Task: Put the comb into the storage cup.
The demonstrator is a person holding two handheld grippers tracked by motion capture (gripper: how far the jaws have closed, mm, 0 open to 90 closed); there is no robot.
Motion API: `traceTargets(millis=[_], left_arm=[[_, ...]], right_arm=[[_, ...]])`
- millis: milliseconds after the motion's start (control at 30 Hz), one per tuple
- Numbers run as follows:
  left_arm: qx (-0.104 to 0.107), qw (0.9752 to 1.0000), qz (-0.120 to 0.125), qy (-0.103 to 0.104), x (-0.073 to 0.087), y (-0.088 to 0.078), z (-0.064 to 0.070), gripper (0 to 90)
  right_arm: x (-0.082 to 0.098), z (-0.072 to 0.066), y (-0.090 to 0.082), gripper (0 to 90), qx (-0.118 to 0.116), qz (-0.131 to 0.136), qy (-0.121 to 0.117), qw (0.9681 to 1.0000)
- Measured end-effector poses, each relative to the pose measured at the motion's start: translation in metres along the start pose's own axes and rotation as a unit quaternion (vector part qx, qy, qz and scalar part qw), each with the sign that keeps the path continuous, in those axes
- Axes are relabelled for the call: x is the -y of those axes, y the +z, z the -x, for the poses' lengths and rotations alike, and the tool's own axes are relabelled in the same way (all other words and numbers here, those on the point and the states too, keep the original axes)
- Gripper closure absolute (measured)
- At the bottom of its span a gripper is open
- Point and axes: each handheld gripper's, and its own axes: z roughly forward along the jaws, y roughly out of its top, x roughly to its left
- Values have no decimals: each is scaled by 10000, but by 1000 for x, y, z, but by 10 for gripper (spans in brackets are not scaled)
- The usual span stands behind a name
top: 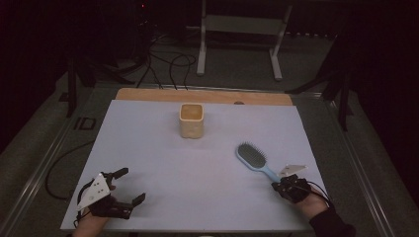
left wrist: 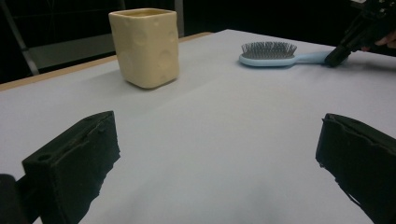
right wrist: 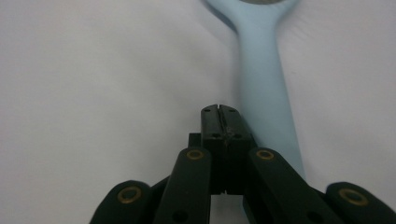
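Observation:
A pale yellow square cup (top: 191, 120) stands upright at the middle back of the white tabletop (top: 197, 173). A light blue hairbrush (top: 251, 157) lies bristles up at the right, its handle pointing to the near right corner. My right gripper (top: 277, 185) is at the end of that handle. In the right gripper view its jaws (right wrist: 219, 112) are pressed together with nothing between them, just left of the handle (right wrist: 264, 84). My left gripper (top: 132, 184) rests open at the near left, aimed across the table with the cup (left wrist: 145, 46) and the brush (left wrist: 268, 53) ahead of it.
A strip of bare wood (top: 202, 95) runs along the table's far edge. Beyond it a white metal stand (top: 239, 34) and loose cables (top: 168, 64) are on the dark floor. The stretch between the two grippers is bare tabletop.

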Motion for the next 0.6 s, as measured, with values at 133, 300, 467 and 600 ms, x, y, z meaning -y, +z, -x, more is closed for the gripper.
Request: traceTargets(millis=[133, 300, 467, 600], left_arm=[[0, 10000, -10, -3, 0, 0, -1, 0], [-5, 10000, -10, -3, 0, 0, -1, 0], [0, 10000, -14, -7, 0, 0, -1, 0], [-2, 10000, -13, -1, 0, 0, -1, 0]], right_arm=[[3, 8, -2, 900, 105, -7, 97, 9999], [1, 9, -4, 900, 80, 19, 76, 9999], [-8, 6, -13, 900, 111, 190, -91, 9997], [-14, 8, -18, 900, 158, 250, -157, 9994]])
